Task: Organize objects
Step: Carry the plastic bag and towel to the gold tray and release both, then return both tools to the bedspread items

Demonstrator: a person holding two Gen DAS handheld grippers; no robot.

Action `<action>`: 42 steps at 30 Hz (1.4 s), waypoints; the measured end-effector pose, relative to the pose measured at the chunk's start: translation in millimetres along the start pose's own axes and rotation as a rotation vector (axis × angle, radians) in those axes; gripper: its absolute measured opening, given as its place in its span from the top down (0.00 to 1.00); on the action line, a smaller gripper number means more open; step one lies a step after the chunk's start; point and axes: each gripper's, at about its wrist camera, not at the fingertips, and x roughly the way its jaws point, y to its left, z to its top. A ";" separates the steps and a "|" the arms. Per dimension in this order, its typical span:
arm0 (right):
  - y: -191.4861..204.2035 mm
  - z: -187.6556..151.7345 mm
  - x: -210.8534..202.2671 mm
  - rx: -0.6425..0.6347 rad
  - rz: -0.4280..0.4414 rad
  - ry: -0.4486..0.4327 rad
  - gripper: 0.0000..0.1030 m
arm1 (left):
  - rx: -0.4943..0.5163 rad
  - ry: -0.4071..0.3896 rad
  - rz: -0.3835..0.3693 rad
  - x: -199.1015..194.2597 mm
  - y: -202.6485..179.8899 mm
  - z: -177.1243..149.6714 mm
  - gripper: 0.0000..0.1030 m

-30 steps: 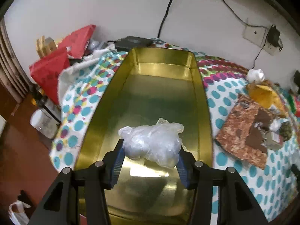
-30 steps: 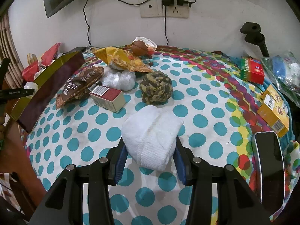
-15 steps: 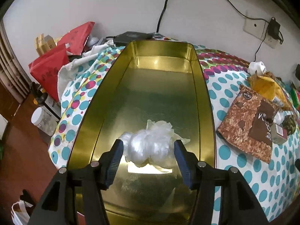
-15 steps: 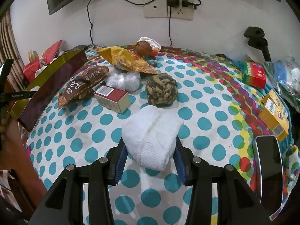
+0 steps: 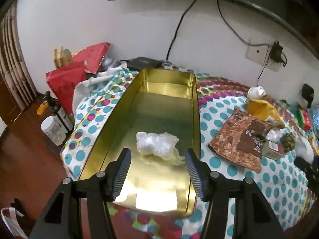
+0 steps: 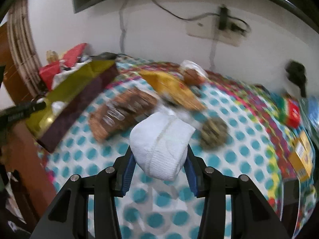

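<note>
rolled white cloth (image 6: 161,145) sits clamped in your right tool (image 6: 159,171); carry it level to the gold tin (image 5: 196,107), beside the plastic bag (image 5: 156,144) your left tool (image 5: 157,169), jaws just spread wide, has let go.

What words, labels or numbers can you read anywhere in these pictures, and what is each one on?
Nothing reads for certain.
Brown snack bag: white lettering, turned sideways, not legible.
Red paper bag: faint marks, too dim.
Small box: label too small.
Yellow box: white label, blurred.
</note>
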 end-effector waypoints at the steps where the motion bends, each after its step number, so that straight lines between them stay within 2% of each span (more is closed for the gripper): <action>1: 9.0 7.4 1.2 -0.011 0.014 -0.004 0.58 | -0.012 -0.011 -0.008 -7.4 3.7 -4.7 0.44; 4: 43.3 36.6 7.5 -0.046 0.077 -0.021 0.58 | -0.046 -0.033 -0.023 -20.9 17.2 -20.4 0.43; 7: 79.9 69.9 19.4 -0.068 0.142 -0.030 0.58 | -0.079 -0.013 -0.048 -24.7 34.9 -38.8 0.41; 11: 126.8 125.8 56.0 -0.082 0.191 -0.003 0.58 | -0.092 -0.020 -0.009 -32.0 59.4 -58.8 0.41; 14: 150.0 155.4 87.1 -0.061 0.204 0.040 0.58 | -0.118 -0.028 -0.023 -36.4 78.5 -65.7 0.41; 18: 182.3 183.3 140.0 -0.057 0.166 0.119 0.58 | -0.182 -0.036 -0.060 -39.4 103.4 -66.7 0.41; 20: 193.9 188.6 159.7 -0.070 0.137 0.156 0.58 | -0.203 -0.055 -0.070 -41.8 111.8 -66.1 0.41; 23: 212.8 194.0 184.8 -0.120 0.087 0.197 0.58 | -0.219 -0.091 -0.046 -44.6 119.7 -68.0 0.41; 26: 232.0 199.3 203.1 -0.172 0.056 0.230 0.58 | -0.230 -0.082 -0.026 -42.8 126.3 -70.5 0.41; 29: 240.3 203.8 217.5 -0.160 0.046 0.260 0.58 | -0.259 -0.086 -0.071 -43.7 132.1 -71.4 0.41; 31: 243.9 206.1 224.3 -0.135 0.027 0.275 0.58 | -0.285 -0.095 -0.077 -44.3 138.0 -72.1 0.41; 36: 252.3 213.4 236.2 -0.124 -0.021 0.290 0.58 | -0.334 -0.125 -0.028 -49.3 154.9 -73.3 0.41; 42: 260.2 215.7 241.3 -0.120 -0.013 0.308 0.57 | -0.432 -0.128 -0.046 -51.1 174.1 -76.1 0.41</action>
